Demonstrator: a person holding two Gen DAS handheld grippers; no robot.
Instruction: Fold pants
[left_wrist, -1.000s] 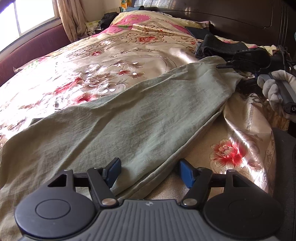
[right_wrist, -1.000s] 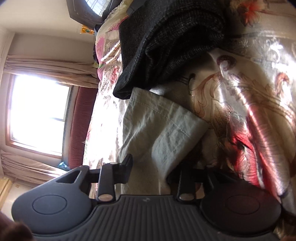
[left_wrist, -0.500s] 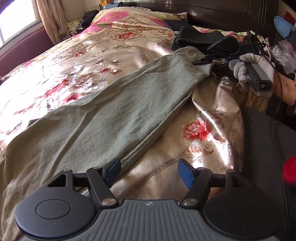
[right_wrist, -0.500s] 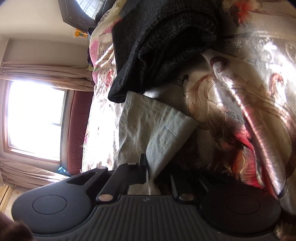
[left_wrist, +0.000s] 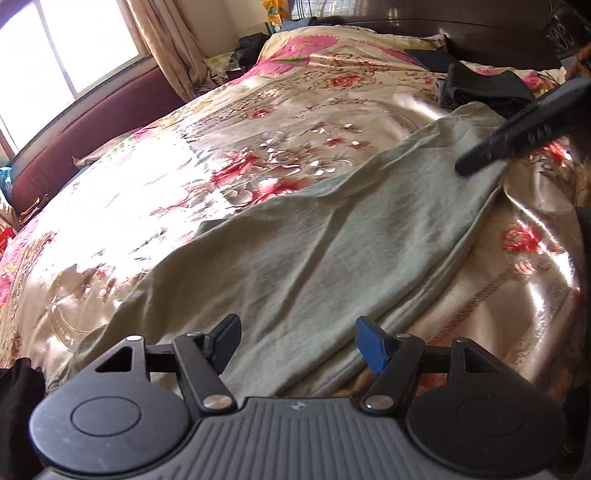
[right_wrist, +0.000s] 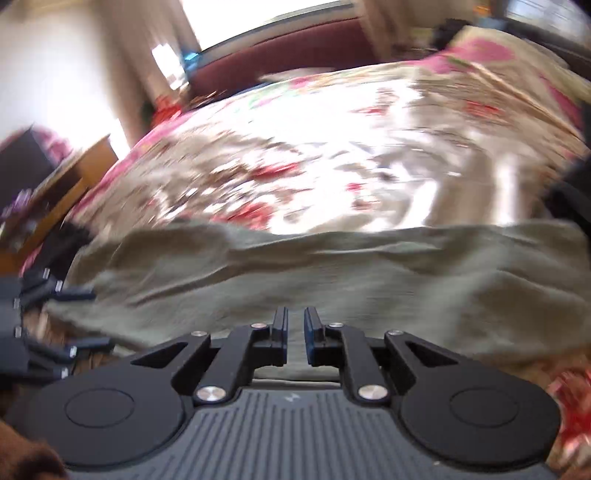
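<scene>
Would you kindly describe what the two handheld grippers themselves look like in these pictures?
Both are matte black. The left gripper has a ribbed grey body, two round discs, silver pivot rivets and blue pads on its jaws. The right gripper has the same build, with dark flat pads and a small logo on its ribbed body.

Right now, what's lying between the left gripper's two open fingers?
In the left wrist view, the green pants lie between the left gripper's fingers, their edge running near the right finger; floral bedspread lies beyond it.
</scene>
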